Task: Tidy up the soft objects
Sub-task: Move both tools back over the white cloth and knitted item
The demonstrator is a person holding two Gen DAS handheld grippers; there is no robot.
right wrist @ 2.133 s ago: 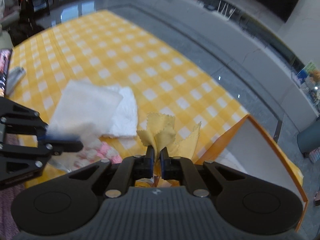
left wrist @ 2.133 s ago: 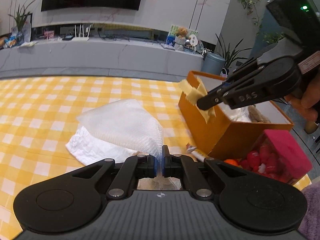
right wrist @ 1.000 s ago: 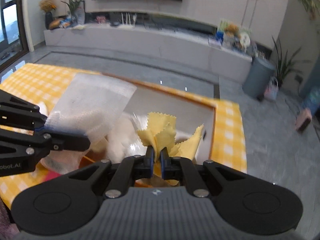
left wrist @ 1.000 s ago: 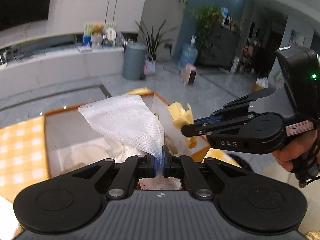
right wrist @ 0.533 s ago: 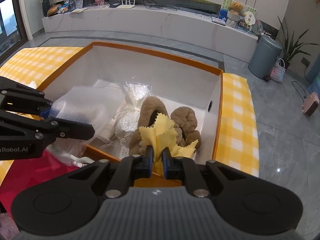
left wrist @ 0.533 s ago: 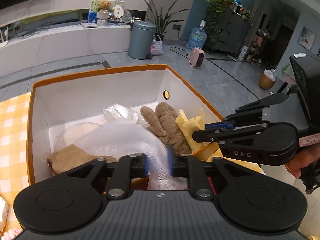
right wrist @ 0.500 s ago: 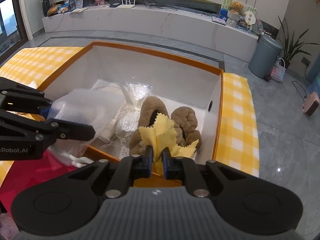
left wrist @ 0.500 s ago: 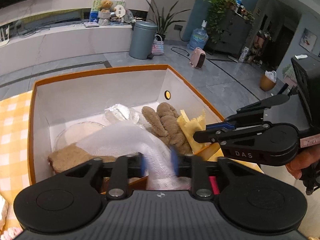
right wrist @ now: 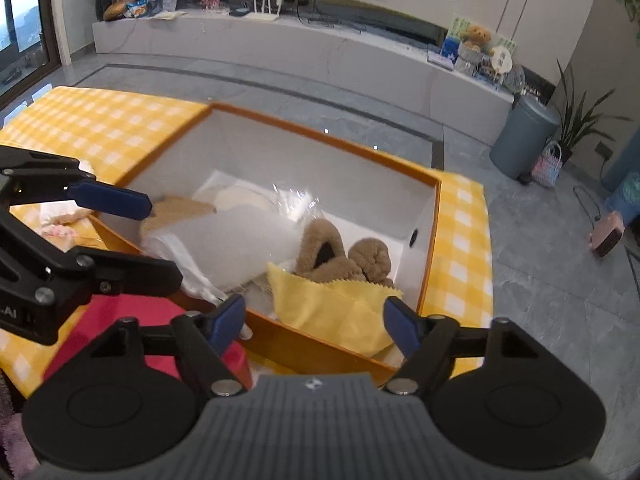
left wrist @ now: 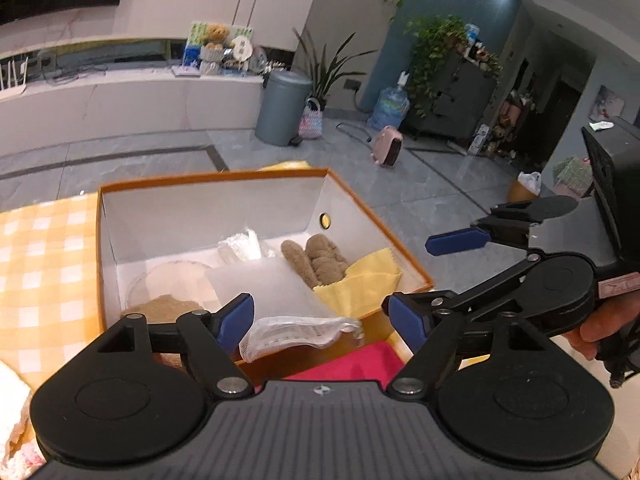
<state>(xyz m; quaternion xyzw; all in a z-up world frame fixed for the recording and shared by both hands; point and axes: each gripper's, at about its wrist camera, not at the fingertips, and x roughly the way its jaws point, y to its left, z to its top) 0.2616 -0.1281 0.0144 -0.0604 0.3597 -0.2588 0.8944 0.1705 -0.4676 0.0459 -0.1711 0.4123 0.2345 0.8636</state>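
Observation:
An orange box (left wrist: 400,254) (right wrist: 436,232) with a white inside stands on the yellow checked tablecloth. A white mesh cloth (left wrist: 280,300) (right wrist: 236,240) lies in it, draped over the near rim. A yellow cloth (left wrist: 360,286) (right wrist: 340,308) lies at the box's near right corner. Brown plush slippers (left wrist: 316,262) (right wrist: 344,254) and a clear bag (right wrist: 296,200) lie deeper inside. My left gripper (left wrist: 320,318) (right wrist: 120,236) is open and empty just above the mesh cloth. My right gripper (right wrist: 314,320) (left wrist: 436,276) is open and empty over the yellow cloth.
A red-lidded container (left wrist: 348,364) (right wrist: 132,312) sits against the box's near side. A white and pink knitted cloth (right wrist: 60,216) lies on the tablecloth (right wrist: 100,124) left of the box. The table edge drops to a grey floor on the right.
Both grippers have opened. The mesh cloth and the yellow cloth, held half a second ago, now lie loose in the box. Both grippers have drawn back slightly.

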